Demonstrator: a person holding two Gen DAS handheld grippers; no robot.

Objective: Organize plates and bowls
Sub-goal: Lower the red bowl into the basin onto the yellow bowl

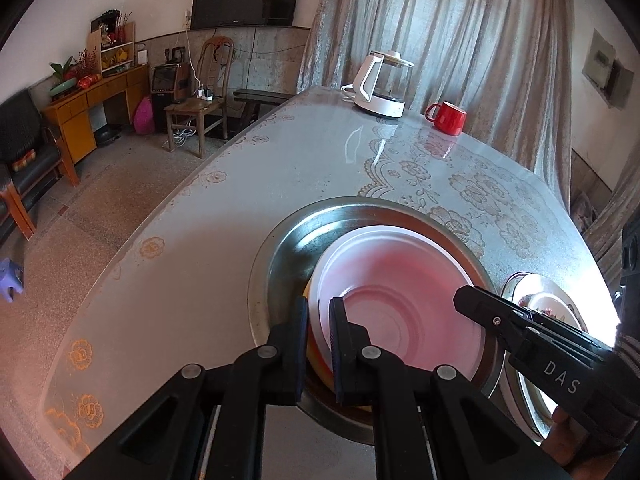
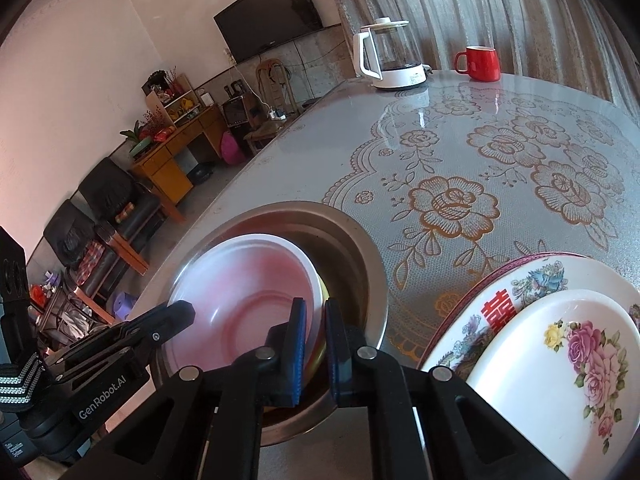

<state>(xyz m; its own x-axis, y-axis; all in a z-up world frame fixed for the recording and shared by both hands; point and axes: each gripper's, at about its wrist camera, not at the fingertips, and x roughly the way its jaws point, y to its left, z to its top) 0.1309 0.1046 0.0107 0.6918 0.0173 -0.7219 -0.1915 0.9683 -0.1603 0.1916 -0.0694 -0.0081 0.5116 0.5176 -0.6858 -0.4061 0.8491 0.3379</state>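
A white bowl with a pink inside (image 1: 400, 300) (image 2: 244, 296) sits stacked on a yellow bowl inside a big steel bowl (image 1: 280, 256) (image 2: 360, 256) on the table. My left gripper (image 1: 319, 344) is shut on the near rim of the stacked bowls. My right gripper (image 2: 316, 340) is shut on their opposite rim; it also shows in the left wrist view (image 1: 480, 304). A small white rose plate (image 2: 568, 364) lies on a larger patterned plate (image 2: 512, 292) at the right.
A white and glass kettle (image 1: 384, 84) (image 2: 392, 56) and a red mug (image 1: 448, 117) (image 2: 480, 62) stand at the table's far edge. The table (image 1: 280, 168) has a flowered cloth under glass. Chairs, a desk and a TV lie beyond its left edge.
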